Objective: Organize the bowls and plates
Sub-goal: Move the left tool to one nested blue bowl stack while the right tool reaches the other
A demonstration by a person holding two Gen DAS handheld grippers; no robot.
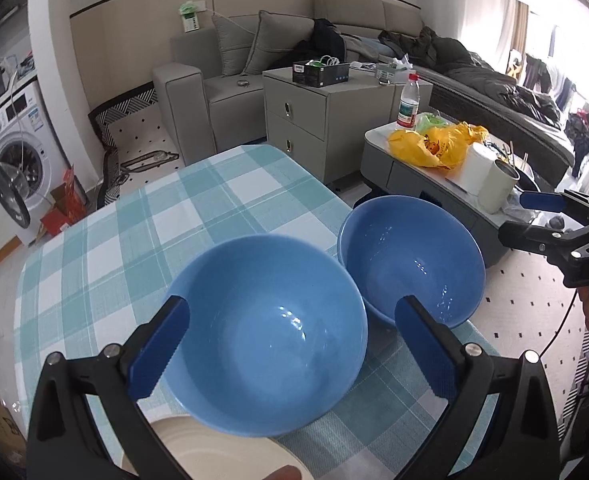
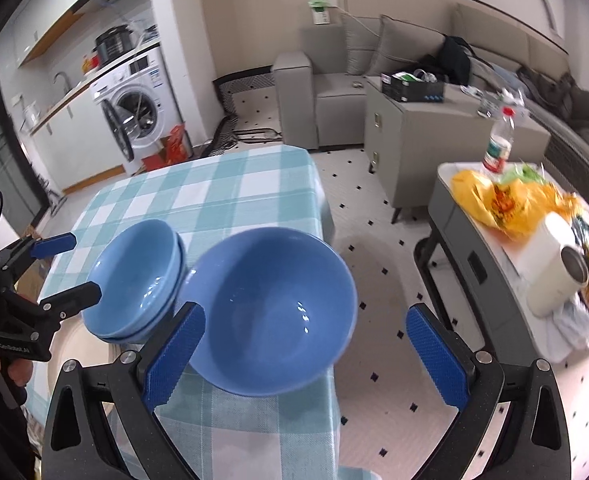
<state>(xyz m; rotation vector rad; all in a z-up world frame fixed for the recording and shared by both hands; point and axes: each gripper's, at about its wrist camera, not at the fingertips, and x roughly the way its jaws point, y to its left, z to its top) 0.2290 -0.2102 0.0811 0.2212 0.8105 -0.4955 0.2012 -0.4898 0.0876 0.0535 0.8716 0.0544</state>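
Note:
A stack of two blue bowls (image 1: 266,332) (image 2: 134,276) stands on the checked tablecloth (image 1: 174,208). My left gripper (image 1: 293,304) (image 2: 86,265) is open, its fingers straddling the stack. A single blue bowl (image 1: 410,256) (image 2: 274,308) sits to the right at the table's edge and seems to reach a little past it. My right gripper (image 2: 306,312) (image 1: 512,217) is open behind that bowl: the left pad is near the rim, the right pad well clear. A cream plate (image 1: 214,452) (image 2: 70,344) lies under the near side of the stack.
Right of the table, a low grey coffee table (image 2: 474,240) carries a yellow bag (image 1: 434,144), a bottle (image 1: 408,100), a paper roll and a cup. Behind stand a grey drawer cabinet (image 1: 298,120), a sofa, and a washing machine (image 2: 134,104) with its door open.

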